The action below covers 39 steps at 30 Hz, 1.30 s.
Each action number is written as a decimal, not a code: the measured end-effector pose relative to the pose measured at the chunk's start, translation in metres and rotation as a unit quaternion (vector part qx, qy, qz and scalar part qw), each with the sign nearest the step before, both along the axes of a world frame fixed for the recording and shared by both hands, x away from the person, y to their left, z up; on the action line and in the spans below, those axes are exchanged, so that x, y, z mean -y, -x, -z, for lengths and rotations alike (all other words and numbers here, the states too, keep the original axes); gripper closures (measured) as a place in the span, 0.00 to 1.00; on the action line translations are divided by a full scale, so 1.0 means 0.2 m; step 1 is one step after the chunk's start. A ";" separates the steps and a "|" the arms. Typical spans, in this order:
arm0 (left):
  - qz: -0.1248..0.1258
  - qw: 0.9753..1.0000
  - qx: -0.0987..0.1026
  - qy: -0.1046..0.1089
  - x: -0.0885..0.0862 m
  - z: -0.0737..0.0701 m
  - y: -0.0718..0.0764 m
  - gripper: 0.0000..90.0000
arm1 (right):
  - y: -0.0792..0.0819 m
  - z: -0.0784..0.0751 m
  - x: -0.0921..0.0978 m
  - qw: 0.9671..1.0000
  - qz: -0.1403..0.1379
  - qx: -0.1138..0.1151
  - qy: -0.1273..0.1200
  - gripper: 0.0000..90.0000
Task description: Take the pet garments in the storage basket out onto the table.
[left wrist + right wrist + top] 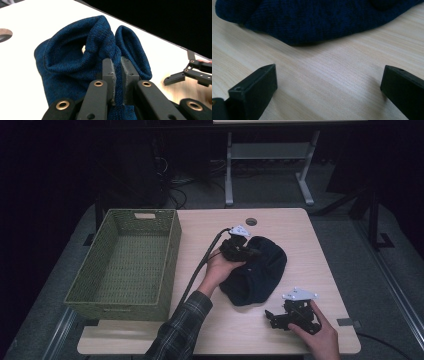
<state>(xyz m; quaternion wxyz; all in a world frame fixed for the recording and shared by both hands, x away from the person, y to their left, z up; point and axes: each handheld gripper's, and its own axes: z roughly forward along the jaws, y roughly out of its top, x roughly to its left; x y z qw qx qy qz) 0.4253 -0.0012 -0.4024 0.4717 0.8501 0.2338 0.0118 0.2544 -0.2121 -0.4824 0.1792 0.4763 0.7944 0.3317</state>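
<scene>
A dark blue knit hat lies crumpled in the middle of the wooden table. My left gripper is shut on a fold of the hat's rim; the knit is pinched between its two grey pads. My right gripper rests low near the table's front edge, to the right of the hat, with its jaws wide open and nothing between them. In the right gripper view the hat lies just beyond the open fingertips.
A green woven basket, with nothing in it, stands on the left part of the table. A round cable hole sits near the far edge. The other gripper shows at the right of the left gripper view.
</scene>
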 end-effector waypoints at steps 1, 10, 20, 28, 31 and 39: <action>-0.001 1.000 0.000 -0.003 0.00 0.01 0.00 0.90 | 0.00 0.00 0.00 1.000 0.000 0.000 0.000 0.01; -0.010 1.000 -0.004 -0.014 0.00 0.02 -0.01 0.60 | 0.00 0.00 0.00 1.000 -0.002 0.001 0.001 0.00; -0.025 0.998 0.021 -0.051 -0.01 0.01 0.00 0.15 | 0.00 0.00 0.00 1.000 -0.001 0.001 0.000 0.01; -0.034 0.997 0.033 -0.055 -0.07 -0.03 0.03 0.14 | 0.00 0.00 0.00 1.000 -0.001 0.000 0.000 0.01; -0.041 0.997 0.039 -0.051 -0.09 -0.05 0.06 0.14 | 0.00 0.00 0.00 1.000 -0.001 -0.001 -0.001 0.00; -0.047 0.997 0.041 -0.052 -0.19 -0.08 0.15 0.15 | 0.00 0.00 0.00 1.000 -0.001 -0.001 0.000 0.00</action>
